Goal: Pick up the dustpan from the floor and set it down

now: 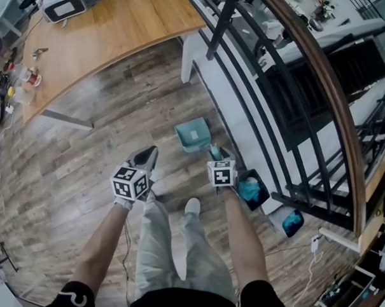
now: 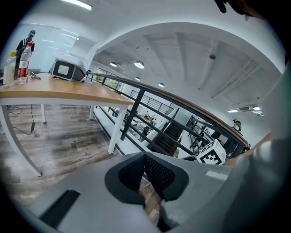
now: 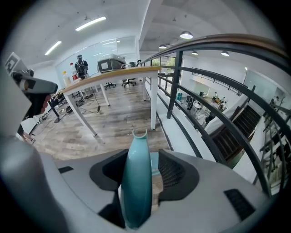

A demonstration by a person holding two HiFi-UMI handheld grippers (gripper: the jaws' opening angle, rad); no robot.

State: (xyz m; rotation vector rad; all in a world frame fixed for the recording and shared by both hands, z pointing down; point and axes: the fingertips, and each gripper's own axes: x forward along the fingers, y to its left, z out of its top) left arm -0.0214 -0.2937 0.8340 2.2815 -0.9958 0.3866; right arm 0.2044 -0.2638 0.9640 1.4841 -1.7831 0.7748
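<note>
Fingers (image 3: 175,172) of the right gripper (image 3: 144,164) stand apart around the teal handle (image 3: 135,182) of the dustpan (image 1: 193,134). The handle leans on one pad, with a gap at the other. Beside it, the left gripper (image 2: 145,157) has its tips together, empty. Ahead, the dustpan sits on the wood floor (image 1: 103,146) beside the black railing (image 1: 258,101), with a wooden table (image 1: 115,32) beyond.

Teal dustpan (image 1: 193,134); grey-brown plank floor (image 1: 97,158); black railing (image 1: 224,27); tan table (image 1: 121,32).
</note>
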